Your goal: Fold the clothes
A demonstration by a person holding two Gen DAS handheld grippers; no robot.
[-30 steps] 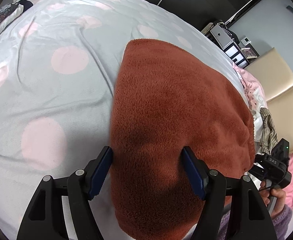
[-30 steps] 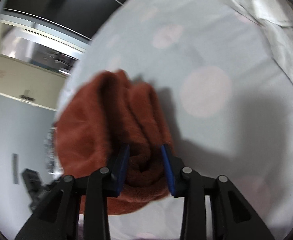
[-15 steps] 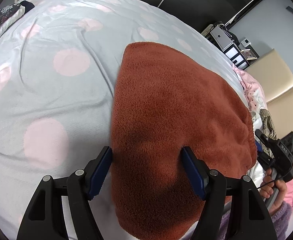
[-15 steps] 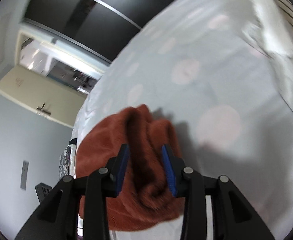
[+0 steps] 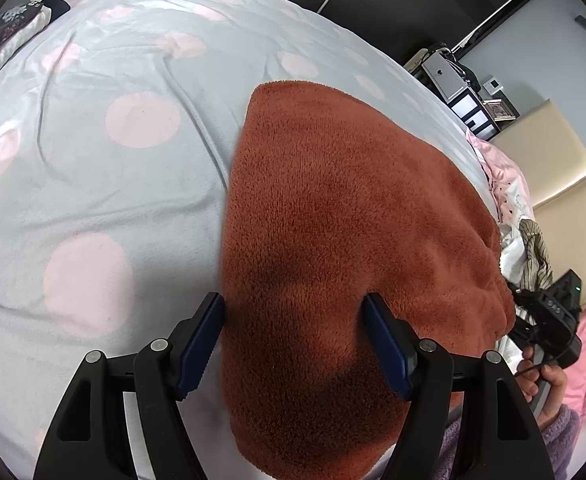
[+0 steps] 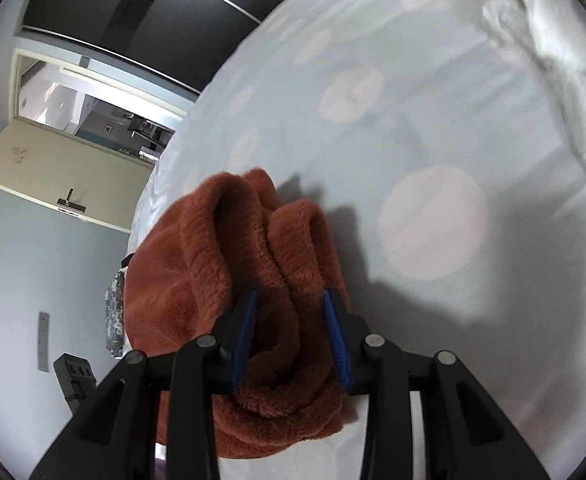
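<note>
A rust-brown fleece garment (image 5: 341, 232) lies folded flat on the bed. My left gripper (image 5: 293, 312) is open, its blue pads straddling the garment's near left edge, one pad on the sheet, one on the fleece. In the right wrist view the same garment (image 6: 229, 256) shows bunched folds at its end. My right gripper (image 6: 291, 312) has its jaws part closed around a thick fold of the fleece, the pads pressing it on both sides. The right gripper's body also shows in the left wrist view (image 5: 549, 312), held by a hand.
The bed (image 5: 93, 168) has a pale grey sheet with pink dots. A heap of clothes (image 5: 529, 240) lies at its right edge, a white garment (image 6: 553, 48) at far right. A dark patterned cloth (image 5: 9, 24) sits far left. Wardrobe and door stand beyond.
The right gripper has swung and lifted the bunched end of the fleece while holding it. The left gripper has barely moved, and the flat part of the garment stays put.
</note>
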